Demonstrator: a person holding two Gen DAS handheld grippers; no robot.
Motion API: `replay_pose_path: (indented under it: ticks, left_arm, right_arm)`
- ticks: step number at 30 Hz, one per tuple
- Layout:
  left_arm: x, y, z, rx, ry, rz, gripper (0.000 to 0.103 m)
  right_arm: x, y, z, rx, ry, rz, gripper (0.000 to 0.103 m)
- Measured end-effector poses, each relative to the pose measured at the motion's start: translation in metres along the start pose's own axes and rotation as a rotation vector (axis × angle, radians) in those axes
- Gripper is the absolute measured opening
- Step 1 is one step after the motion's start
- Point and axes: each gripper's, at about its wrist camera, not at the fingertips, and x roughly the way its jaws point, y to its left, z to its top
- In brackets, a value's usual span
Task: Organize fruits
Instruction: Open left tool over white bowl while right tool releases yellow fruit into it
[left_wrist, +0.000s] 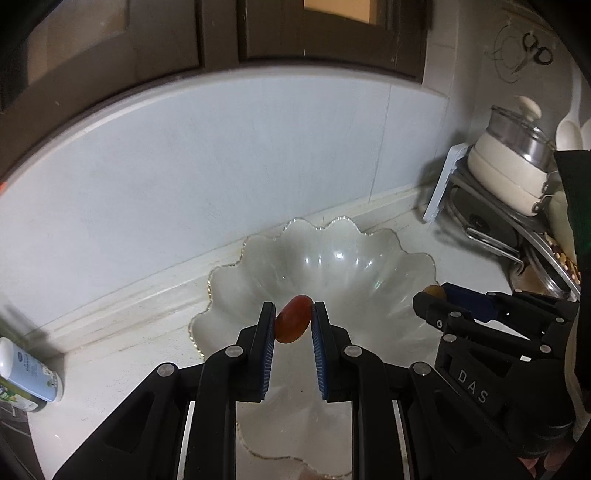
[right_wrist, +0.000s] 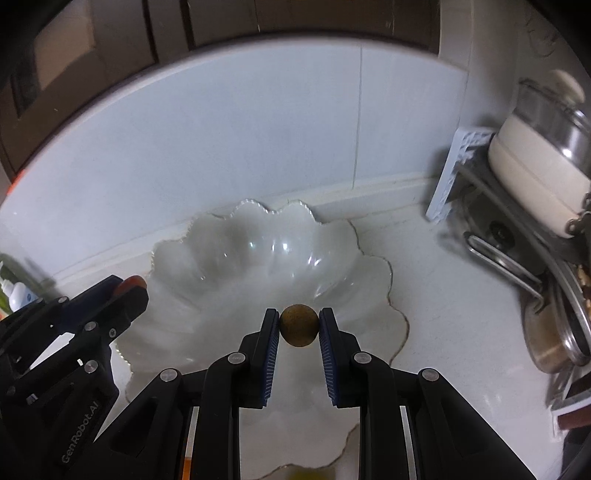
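A white scalloped bowl (left_wrist: 369, 254) with a gold rim stands on the counter against the wall; it also shows in the right wrist view (right_wrist: 229, 258). My left gripper (left_wrist: 293, 314) is shut on a red oval fruit (left_wrist: 293, 325) and holds it over the bowl's near side. My right gripper (right_wrist: 298, 321) is shut on a small round brown fruit (right_wrist: 298, 325) above the bowl's near right part. The right gripper shows in the left wrist view (left_wrist: 432, 295) at the bowl's right rim. The left gripper shows in the right wrist view (right_wrist: 129, 288) at the bowl's left rim.
A metal rack (left_wrist: 491, 221) at the right carries a cream pot with a glass lid (left_wrist: 509, 155). A white bottle (left_wrist: 26, 373) lies at the counter's left edge. Scissors (left_wrist: 535, 48) hang on the wall. The tiled wall runs just behind the bowl.
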Motion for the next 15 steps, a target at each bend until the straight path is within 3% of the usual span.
replay_pose_path:
  ticks: [15]
  left_arm:
    - [0.065, -0.002, 0.007, -0.002, 0.17, 0.019, 0.021]
  right_arm:
    - [0.065, -0.012, 0.009, 0.027, 0.194, -0.011, 0.023]
